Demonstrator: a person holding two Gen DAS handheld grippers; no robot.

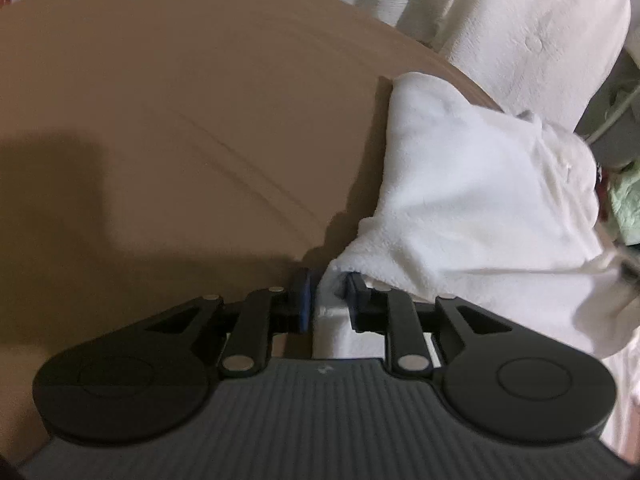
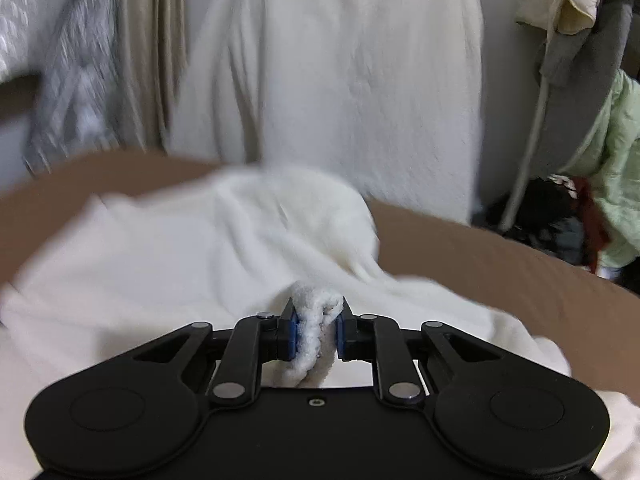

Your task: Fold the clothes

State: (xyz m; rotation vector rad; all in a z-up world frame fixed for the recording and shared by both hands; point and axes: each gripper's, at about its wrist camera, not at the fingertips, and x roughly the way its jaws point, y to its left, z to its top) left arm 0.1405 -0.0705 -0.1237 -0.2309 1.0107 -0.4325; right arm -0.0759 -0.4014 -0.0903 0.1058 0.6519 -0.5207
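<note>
- Here, the white fleece garment [image 2: 224, 248] lies spread on the brown sheet [image 1: 180, 120], with both grippers at its near edge.
- The right gripper [image 2: 316, 334] is clamped on a bunched roll of that edge; the rest of the garment runs forward from its jaws.
- The left gripper [image 1: 327, 300] has cloth between its blue pads [image 1: 303, 300]; the garment's bulk lies to its right.
- Judging by this, neither hand is nearer: a fold would carry the held edge forward over the body.
- The far edge is blurred.

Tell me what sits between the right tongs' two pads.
A bunched fold of the white fleece garment, pinched by the right tongs; the right wrist view shows it.
</note>
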